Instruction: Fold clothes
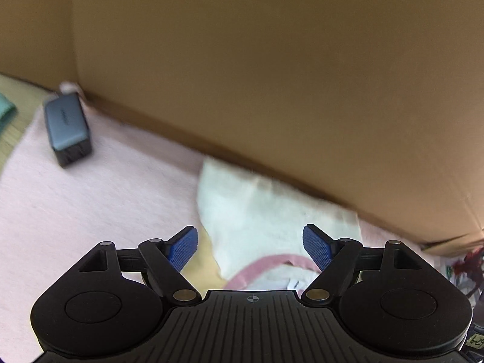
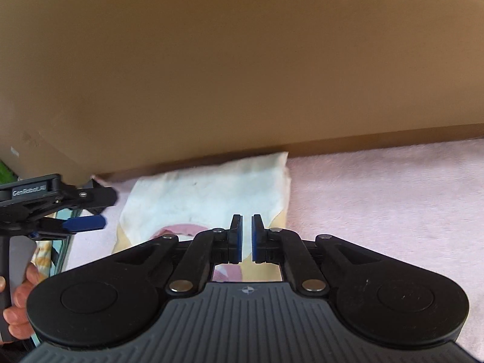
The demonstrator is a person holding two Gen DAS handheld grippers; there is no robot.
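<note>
A small white garment (image 1: 266, 211) with a pink collar band (image 1: 266, 261) and pale yellow parts lies on a pink blanket (image 1: 106, 199) against a cardboard wall. It also shows in the right wrist view (image 2: 205, 196). My left gripper (image 1: 250, 246) is open, its blue pads just above the collar end, holding nothing. It shows from the side in the right wrist view (image 2: 87, 211). My right gripper (image 2: 246, 236) has its jaws nearly together with a narrow gap, over the garment's near edge, and no cloth shows between the pads.
A tall cardboard wall (image 1: 272, 75) closes off the far side, also in the right wrist view (image 2: 242, 60). A dark grey charger block (image 1: 67, 125) lies on the blanket at the left. A green cloth (image 1: 6, 110) sits at the far left edge.
</note>
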